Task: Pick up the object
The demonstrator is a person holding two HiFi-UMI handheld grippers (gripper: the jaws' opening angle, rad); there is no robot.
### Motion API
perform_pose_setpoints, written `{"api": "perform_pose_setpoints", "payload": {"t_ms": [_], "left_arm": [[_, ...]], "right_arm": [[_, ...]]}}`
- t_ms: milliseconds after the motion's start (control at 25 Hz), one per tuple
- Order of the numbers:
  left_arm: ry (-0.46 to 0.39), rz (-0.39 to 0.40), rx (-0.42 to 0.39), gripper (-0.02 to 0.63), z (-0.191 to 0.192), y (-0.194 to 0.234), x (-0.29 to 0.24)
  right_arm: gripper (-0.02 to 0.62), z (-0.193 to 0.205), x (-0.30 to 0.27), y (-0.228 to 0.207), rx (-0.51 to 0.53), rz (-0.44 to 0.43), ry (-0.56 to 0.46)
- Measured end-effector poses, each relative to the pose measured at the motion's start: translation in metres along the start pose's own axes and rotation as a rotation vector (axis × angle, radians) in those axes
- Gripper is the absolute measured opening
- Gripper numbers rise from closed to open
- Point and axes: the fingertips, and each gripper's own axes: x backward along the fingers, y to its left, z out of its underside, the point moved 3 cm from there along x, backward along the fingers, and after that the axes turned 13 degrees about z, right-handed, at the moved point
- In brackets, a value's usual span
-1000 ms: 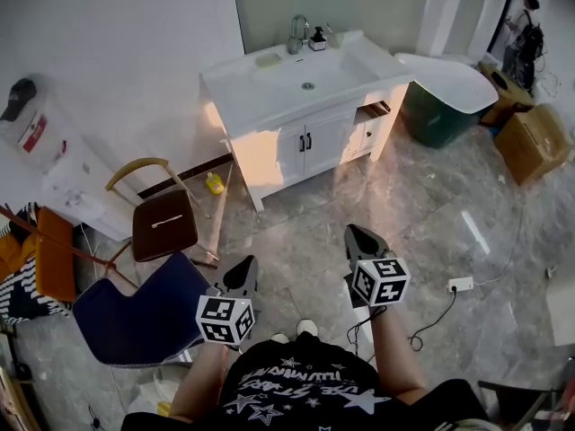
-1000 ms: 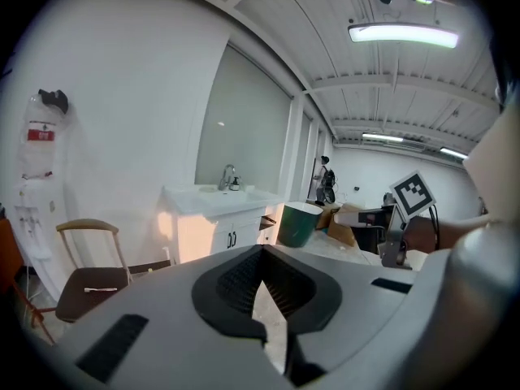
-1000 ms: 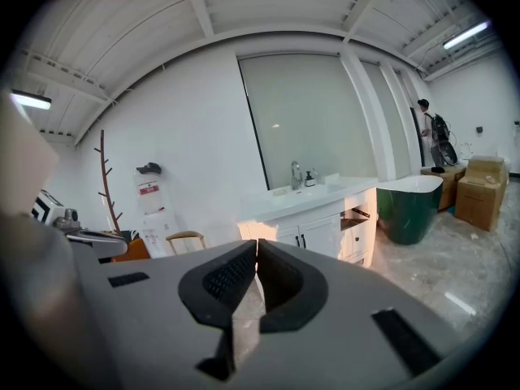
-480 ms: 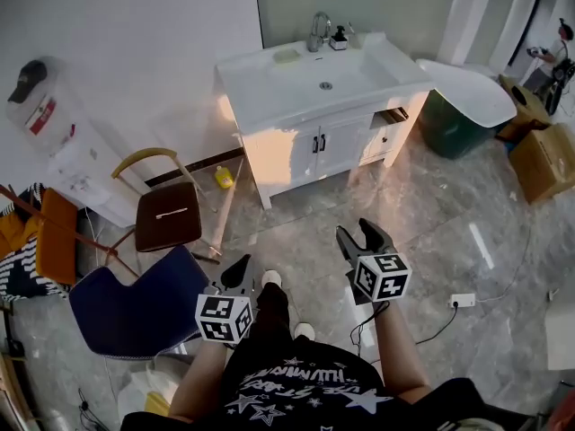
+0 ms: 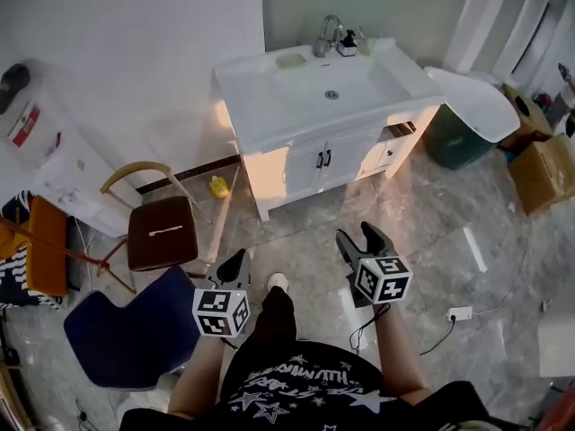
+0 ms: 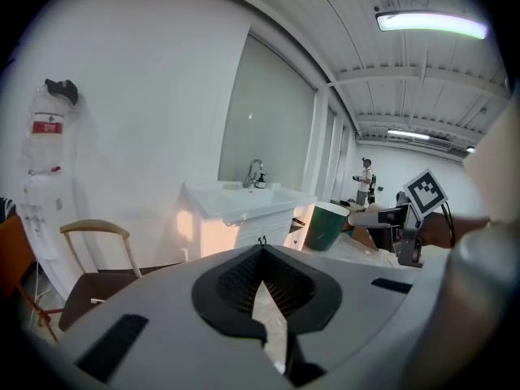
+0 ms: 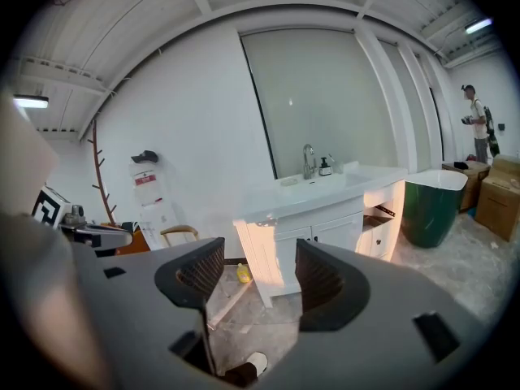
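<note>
Closer now to the sink vanity (image 5: 323,88) ahead, the right gripper (image 5: 364,238) is opening on nothing and the left gripper (image 5: 235,268) has its jaws together: judged still the approach, with next move nearing and reaching an object.

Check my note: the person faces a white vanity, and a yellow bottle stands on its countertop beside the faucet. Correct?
No. The yellow bottle is on the floor beside the base of the vanity, not on top of it; the head view shows this. The person does face the white vanity.
</note>
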Motion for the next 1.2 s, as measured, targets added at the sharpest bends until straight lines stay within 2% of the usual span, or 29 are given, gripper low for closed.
{"api": "perform_pose_setpoints", "payload": {"t_ms": [360, 680, 840, 1200], "left_arm": [[0.008, 0.021, -0.014, 0.015, -0.061, 0.099, -0.100], [0.029, 0.025, 0.015, 0.015, -0.086, 0.173, -0.139], [0.038, 0.034, 0.017, 0.015, -0.095, 0.193, -0.155], [0.036, 0.030, 0.024, 0.015, -0.109, 0.209, -0.184]], "right_arm": [[0.270, -0.064, -0.137, 0.012, 0.012, 0.018, 0.017], [0.270, -0.108, -0.224, 0.043, 0.029, 0.015, 0.024], [0.270, -0.122, -0.243, 0.042, 0.022, 0.037, 0.023], [0.270, -0.144, -0.271, 0.019, 0.009, 0.069, 0.011]]}}
